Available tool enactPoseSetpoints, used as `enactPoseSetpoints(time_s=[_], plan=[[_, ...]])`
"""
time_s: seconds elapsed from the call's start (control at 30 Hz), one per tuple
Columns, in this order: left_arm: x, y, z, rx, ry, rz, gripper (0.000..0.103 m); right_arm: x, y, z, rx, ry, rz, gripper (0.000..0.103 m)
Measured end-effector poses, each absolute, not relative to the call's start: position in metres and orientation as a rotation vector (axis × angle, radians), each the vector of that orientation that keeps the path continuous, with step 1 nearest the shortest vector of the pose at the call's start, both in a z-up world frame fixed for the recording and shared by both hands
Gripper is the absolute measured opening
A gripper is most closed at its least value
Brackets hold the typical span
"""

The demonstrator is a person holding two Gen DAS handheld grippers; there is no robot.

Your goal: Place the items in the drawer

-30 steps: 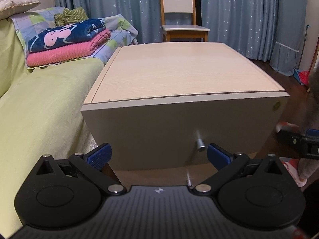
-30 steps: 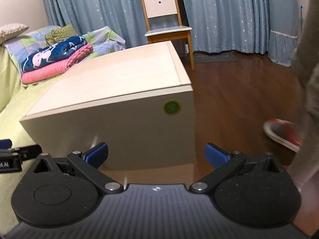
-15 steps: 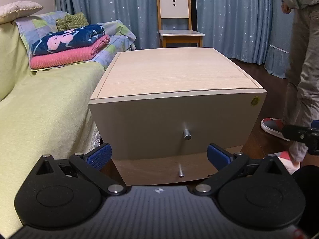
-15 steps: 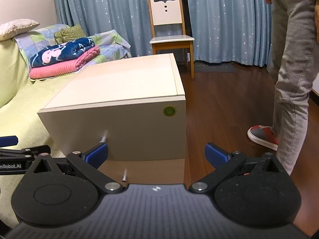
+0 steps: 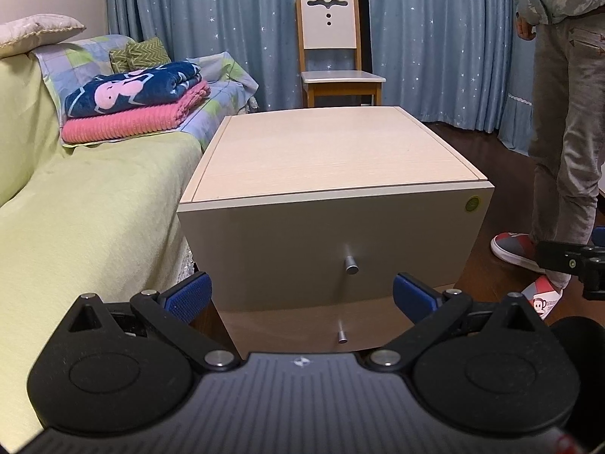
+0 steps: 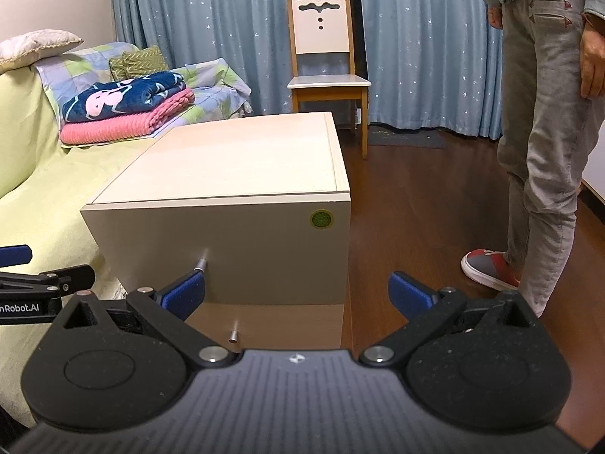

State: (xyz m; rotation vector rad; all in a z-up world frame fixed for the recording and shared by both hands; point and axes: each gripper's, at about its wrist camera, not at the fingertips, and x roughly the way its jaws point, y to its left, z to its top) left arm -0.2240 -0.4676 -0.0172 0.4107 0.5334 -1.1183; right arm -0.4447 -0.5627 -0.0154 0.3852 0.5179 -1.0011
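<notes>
Facing the cabinet point(image 5: 332, 204), I see both drawers closed; my left gripper point(image 5: 301, 295), wide and empty, lines up with the upper knob point(image 5: 351, 264), while my right gripper point(image 6: 297, 295), also wide and empty, sits off to its right.

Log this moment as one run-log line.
phase: approach | left gripper: open, empty | right gripper: open, empty | cabinet: top bare | upper drawer: closed | knob: untouched
</notes>
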Motion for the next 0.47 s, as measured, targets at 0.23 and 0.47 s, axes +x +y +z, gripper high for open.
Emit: enactPoseSetpoints(time_s=[0.23,0.47], plan=[[-0.2242,-0.4649,-0.0163,0.409,0.526,-1.116,0.102,-0.4447,-0.5595,-0.0141,0.375,0.523,-0.996,0.103],[-0.224,-0.4617,-0.0158,0.394,0.512,-1.125,0.102,-0.4441,-0.5588,-0.0151,0.372,0.523,-0.992,0.103]])
